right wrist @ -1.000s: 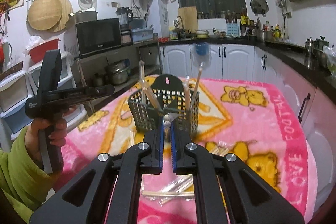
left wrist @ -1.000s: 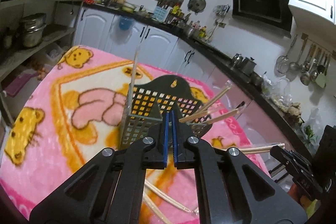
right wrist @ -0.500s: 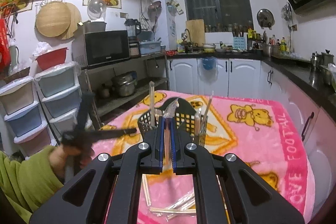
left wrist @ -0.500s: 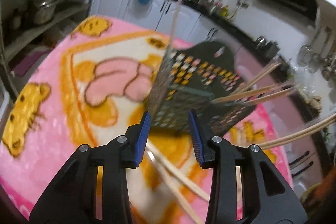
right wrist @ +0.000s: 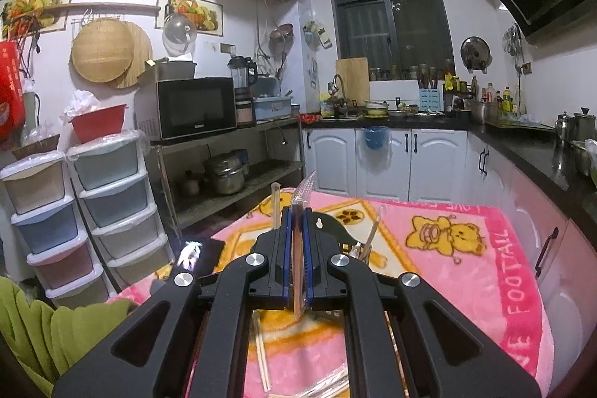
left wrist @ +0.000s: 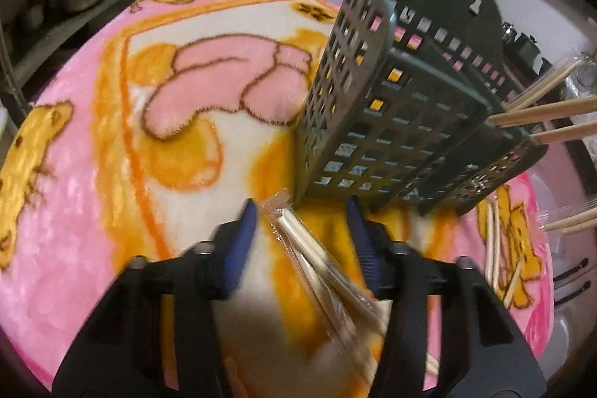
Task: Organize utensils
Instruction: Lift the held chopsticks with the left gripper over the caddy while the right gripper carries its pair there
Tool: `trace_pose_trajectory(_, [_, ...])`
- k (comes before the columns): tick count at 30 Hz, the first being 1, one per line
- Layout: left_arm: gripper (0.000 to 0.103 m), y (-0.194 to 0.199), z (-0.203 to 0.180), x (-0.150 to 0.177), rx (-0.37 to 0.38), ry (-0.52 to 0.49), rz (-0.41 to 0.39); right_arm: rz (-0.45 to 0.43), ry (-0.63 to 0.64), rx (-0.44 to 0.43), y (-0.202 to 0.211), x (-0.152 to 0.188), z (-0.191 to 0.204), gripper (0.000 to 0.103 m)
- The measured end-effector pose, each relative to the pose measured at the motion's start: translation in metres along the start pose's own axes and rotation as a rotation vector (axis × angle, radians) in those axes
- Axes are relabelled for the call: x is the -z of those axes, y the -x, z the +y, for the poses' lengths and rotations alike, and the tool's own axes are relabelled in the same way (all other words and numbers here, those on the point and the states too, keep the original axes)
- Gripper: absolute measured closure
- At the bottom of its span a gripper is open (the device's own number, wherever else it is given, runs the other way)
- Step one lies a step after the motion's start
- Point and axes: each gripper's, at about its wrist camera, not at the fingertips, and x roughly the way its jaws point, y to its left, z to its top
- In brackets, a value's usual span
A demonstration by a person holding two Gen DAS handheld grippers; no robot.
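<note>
A dark green mesh utensil holder (left wrist: pixel 395 106) stands on the pink blanket with several wrapped chopsticks (left wrist: pixel 548 114) sticking out of it. My left gripper (left wrist: pixel 302 230) is open, low over the blanket, its fingers on either side of a plastic-wrapped chopstick pair (left wrist: pixel 321 260) lying just in front of the holder. My right gripper (right wrist: pixel 297 248) is shut on a wrapped chopstick pair (right wrist: pixel 298 211), held upright above the holder (right wrist: pixel 335 230), which is mostly hidden behind the fingers.
More loose chopsticks lie on the blanket to the right of the holder (left wrist: pixel 492 245) and below my right gripper (right wrist: pixel 261 357). The pink bear blanket (right wrist: pixel 447 248) covers the table. Kitchen cabinets (right wrist: pixel 391 166), a shelf with pots (right wrist: pixel 224 174) and stacked drawers (right wrist: pixel 86 211) surround it.
My left gripper opened and dropped down to the blanket around a wrapped chopstick pair. My right gripper rose higher above the holder, still shut on its chopsticks.
</note>
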Motion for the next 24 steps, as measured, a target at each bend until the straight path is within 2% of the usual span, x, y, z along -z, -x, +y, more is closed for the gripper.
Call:
trace_pose_trajectory(3, [0.083, -0.006, 0.004, 0.001, -0.031, -0.006, 0.001, 0.000, -0.005, -0.005, -0.001, -0.001, -0.001, 0.097])
trace_pose_trajectory(8, [0.094, 0.000, 0.009, 0.002, -0.014, 0.006, -0.007, -0.002, -0.016, -0.006, -0.004, -0.005, -0.004, 0.097])
trace_pose_trajectory(16, [0.097, 0.036, 0.008, 0.000, 0.070, 0.016, -0.062, -0.015, -0.020, -0.018, -0.007, -0.014, -0.004, 0.097])
trace_pose_trajectory(24, [0.099, 0.091, -0.011, -0.018, 0.166, -0.013, -0.190, -0.053, 0.002, -0.022, -0.009, -0.032, -0.001, 0.097])
